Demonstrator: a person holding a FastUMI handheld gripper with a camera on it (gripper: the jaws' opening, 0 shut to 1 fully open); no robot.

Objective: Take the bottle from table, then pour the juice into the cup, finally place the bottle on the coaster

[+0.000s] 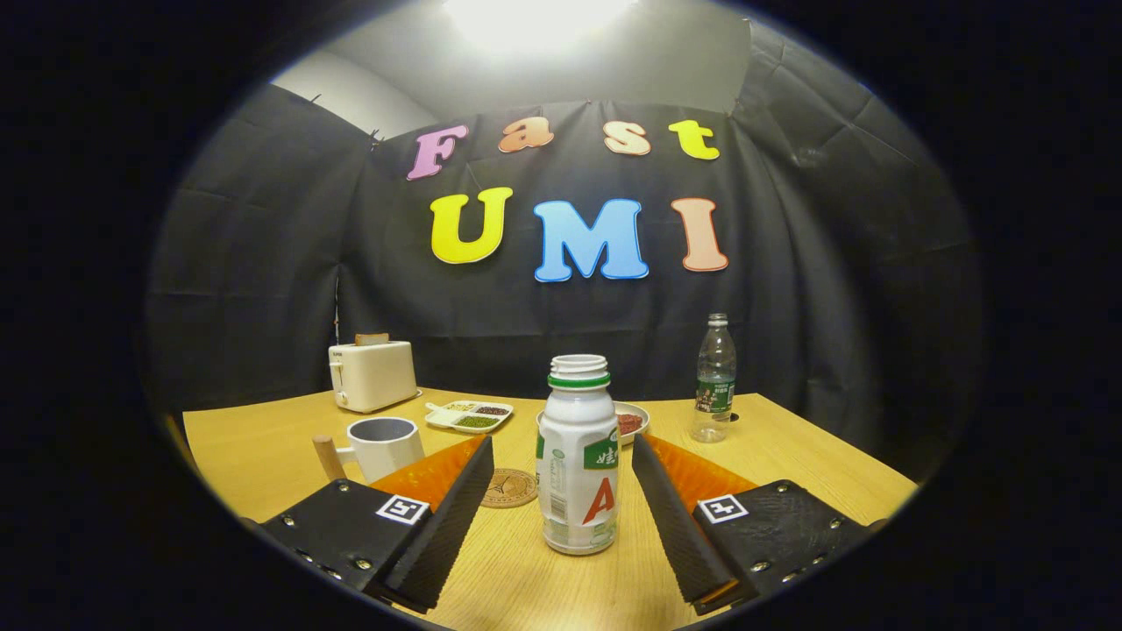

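A small white bottle (578,456) with a green neck ring and no cap stands upright on the wooden table (789,464). My gripper (561,469) is open, its two fingers on either side of the bottle with a gap on each side, touching nothing. A white cup (384,445) with a wooden handle stands beyond the left finger. A round wooden coaster (510,487) lies flat on the table between the cup and the bottle, just past the left fingertip.
A cream toaster (372,374) stands at the far left of the table. A divided tray (469,415) of grains and a small bowl (633,421) lie behind the bottle. A clear water bottle (715,379) stands at the far right.
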